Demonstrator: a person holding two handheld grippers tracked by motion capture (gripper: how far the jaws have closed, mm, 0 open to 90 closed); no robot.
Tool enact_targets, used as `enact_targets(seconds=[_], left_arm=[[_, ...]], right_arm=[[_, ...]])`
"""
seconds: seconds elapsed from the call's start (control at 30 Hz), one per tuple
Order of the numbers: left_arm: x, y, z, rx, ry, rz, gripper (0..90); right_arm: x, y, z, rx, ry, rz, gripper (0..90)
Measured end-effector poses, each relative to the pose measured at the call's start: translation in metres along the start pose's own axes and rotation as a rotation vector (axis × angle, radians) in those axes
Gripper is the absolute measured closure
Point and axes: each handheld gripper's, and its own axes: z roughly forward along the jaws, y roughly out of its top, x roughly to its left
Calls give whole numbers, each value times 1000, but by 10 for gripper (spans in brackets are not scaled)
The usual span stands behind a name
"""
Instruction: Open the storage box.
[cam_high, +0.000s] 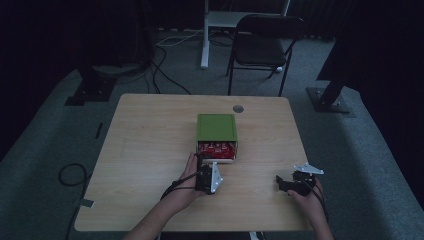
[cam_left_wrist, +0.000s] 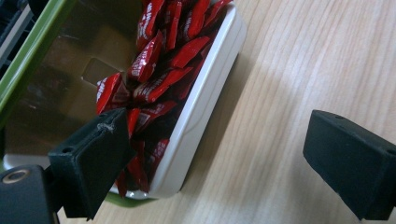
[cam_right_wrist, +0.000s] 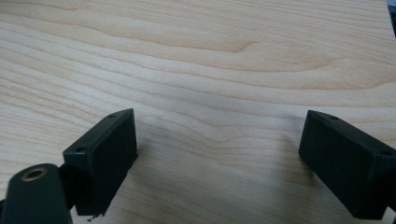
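At the middle of the pale wooden surface (cam_high: 150, 150) sits the green-lidded white box (cam_high: 216, 135) of red sachets (cam_left_wrist: 159, 79). The left tongs (cam_left_wrist: 210, 158) gape wide, empty, straddling its corner; better to centre on one sachet before closing. The right tongs (cam_right_wrist: 224, 163) rest open, empty.

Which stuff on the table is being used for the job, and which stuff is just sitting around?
Part of the job:
- green-lidded box
- red packets inside it
- left gripper, jaws open at the box's near edge

Just around:
- right gripper, open over bare table
- black folding chair behind the table
- cables on the floor
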Motion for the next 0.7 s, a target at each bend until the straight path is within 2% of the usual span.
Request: enact_targets(seconds=[0.1,0.17,0.27,0.37,0.5,0.57,0.7], left_arm=[[-1,1,3,-1,16,33,141],[-1,1,5,2,5,38,173],[-1,2,7,16,3,81,223],[1,3,7,14,4,80,282],[2,3,8,31,20,108,355],[1,2,10,37,37,139,381],[-1,2,12,45,55,157,417]], right_arm=[[0,0,0,0,0,0,106],[0,0,0,0,0,0,106],[0,0,0,0,0,0,106],[0,0,0,0,0,0,106],[0,0,0,0,0,0,106],[0,0,0,0,0,0,106],[0,0,0,0,0,0,106]])
